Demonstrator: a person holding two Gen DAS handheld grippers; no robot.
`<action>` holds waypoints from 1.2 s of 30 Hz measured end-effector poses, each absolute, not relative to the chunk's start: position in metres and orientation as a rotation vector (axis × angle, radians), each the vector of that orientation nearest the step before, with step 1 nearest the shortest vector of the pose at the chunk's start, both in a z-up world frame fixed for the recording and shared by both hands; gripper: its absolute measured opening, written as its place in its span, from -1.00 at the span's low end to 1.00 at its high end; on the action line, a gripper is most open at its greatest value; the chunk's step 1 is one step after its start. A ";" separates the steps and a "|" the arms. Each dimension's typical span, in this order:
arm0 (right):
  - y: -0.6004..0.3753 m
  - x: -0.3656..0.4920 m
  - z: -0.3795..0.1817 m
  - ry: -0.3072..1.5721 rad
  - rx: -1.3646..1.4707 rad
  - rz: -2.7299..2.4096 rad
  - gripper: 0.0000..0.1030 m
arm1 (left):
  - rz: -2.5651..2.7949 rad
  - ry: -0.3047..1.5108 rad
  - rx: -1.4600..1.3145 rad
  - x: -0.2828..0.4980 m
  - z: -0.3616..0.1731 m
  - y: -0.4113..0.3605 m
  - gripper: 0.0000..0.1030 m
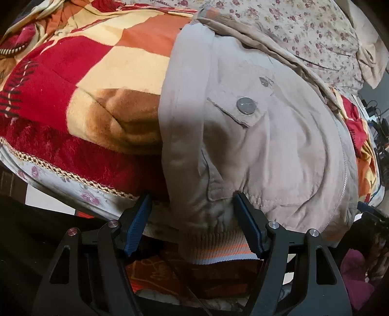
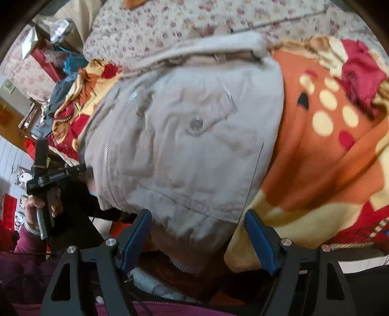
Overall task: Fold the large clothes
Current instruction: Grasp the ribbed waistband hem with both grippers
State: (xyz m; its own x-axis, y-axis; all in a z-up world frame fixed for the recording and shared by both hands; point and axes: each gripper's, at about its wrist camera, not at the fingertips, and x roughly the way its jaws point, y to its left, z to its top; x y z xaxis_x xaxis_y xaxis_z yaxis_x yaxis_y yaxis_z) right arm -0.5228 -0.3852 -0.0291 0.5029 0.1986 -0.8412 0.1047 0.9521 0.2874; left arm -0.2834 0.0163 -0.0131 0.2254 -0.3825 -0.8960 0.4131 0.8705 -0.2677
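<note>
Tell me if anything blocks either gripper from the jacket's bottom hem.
Nothing visible does. The left gripper and the right gripper each have open jaws straddling the ribbed hem of the beige jacket, which lies on the blanket.

Home bedroom: bed (image 1: pixel 60 175) w/ red-orange plush blanket (image 1: pixel 102 73) over floral sheet (image 1: pixel 279 21); floral wall covering (image 2: pixel 26 70), cluttered wooden furniture (image 2: pixel 14 121) & bags (image 2: pixel 70 63) beyond the bed's far side

One beige jacket (image 1: pixel 255 145), two snap buttons, one patterned blanket (image 1: pixel 97 73), two tools.
</note>
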 end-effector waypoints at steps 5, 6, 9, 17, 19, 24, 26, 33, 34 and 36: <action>-0.377 -0.522 -0.048 1.144 0.319 0.041 0.48 | -0.552 1.221 0.037 -0.284 -0.012 0.016 0.36; -0.373 -0.528 -0.043 1.136 0.307 0.055 0.48 | -0.554 1.221 0.036 -0.284 -0.012 0.017 0.36; -0.362 -0.541 -0.033 1.119 0.301 0.171 0.48 | -0.551 1.227 0.026 -0.283 -0.015 0.018 0.38; -0.381 -0.514 -0.089 1.228 0.492 0.187 0.49 | -0.549 1.221 0.029 -0.284 -0.014 0.016 0.40; -0.383 -0.510 -0.090 1.186 0.543 0.203 0.31 | -0.546 1.220 0.031 -0.284 -0.015 0.016 0.41; -0.358 -0.516 -0.067 1.141 0.417 0.298 -0.27 | -0.552 1.223 0.043 -0.286 -0.015 0.013 0.41; -0.352 -0.517 -0.062 1.143 0.373 0.296 -0.27 | -0.549 1.221 0.050 -0.287 -0.015 0.011 0.41; -0.351 -0.509 -0.060 1.118 0.394 0.319 -0.23 | -0.546 1.215 0.058 -0.287 -0.015 0.008 0.41; -0.351 -0.506 -0.064 1.122 0.406 0.319 -0.23 | -0.543 1.213 0.063 -0.287 -0.016 0.007 0.41; -0.350 -0.502 -0.074 1.149 0.437 0.312 -0.18 | -0.543 1.212 0.070 -0.288 -0.017 0.005 0.42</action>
